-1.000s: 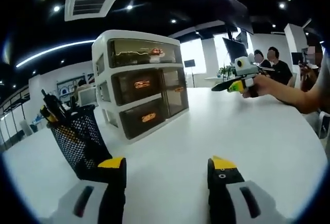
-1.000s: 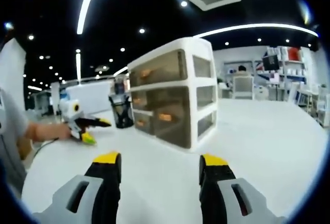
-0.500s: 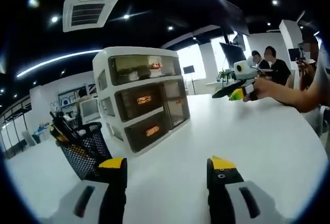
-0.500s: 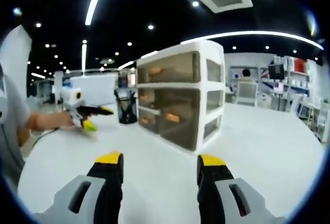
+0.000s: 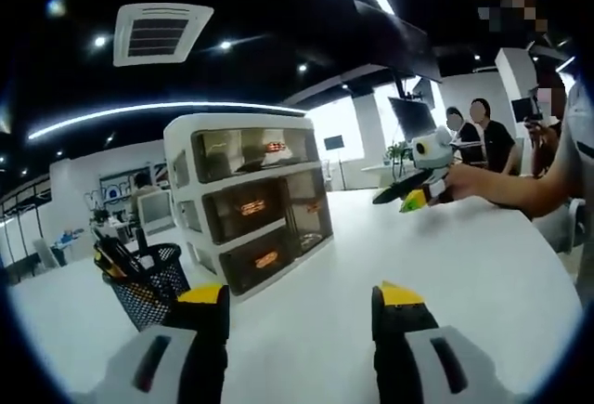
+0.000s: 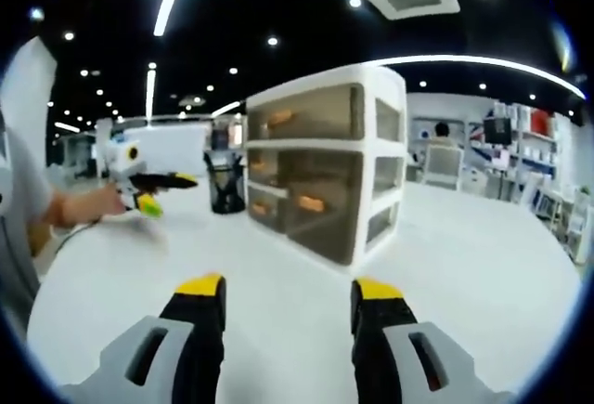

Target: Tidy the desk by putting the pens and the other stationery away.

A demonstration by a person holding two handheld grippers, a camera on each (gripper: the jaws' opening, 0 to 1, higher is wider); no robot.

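Pens (image 5: pixel 113 260) stand bunched in a black mesh pen cup (image 5: pixel 148 285) at the lower left of the left gripper view, their ends poking above the rim, which suggests this part of the tidying is done or well along. In the right gripper view the same cup sits small at centre left, just beside the white drawer unit (image 6: pixel 325 167).

That drawer unit, three tiers of smoky translucent fronts, fills the centre of both views and stands on the white desk (image 5: pixel 445 265). All fronts look closed. Orange shapes glow through the fronts in both views; they may be stored stationery, though through the tinted plastic I cannot tell what they are.

The left gripper (image 5: pixel 299 300) rises from the bottom of its view with jaws parted and nothing between them, held low over bare desk and aimed between cup and drawers. The right gripper (image 6: pixel 290 291) is likewise spread and empty at the bottom of its view, pointing at the corner of the drawer unit. Each also appears in the other's view, held in a hand: at the upper right of the left gripper view, and at middle left of the right gripper view.

Both being released and off any object, they seem to be between picks or finishing; no loose stationery is visible on the desk.
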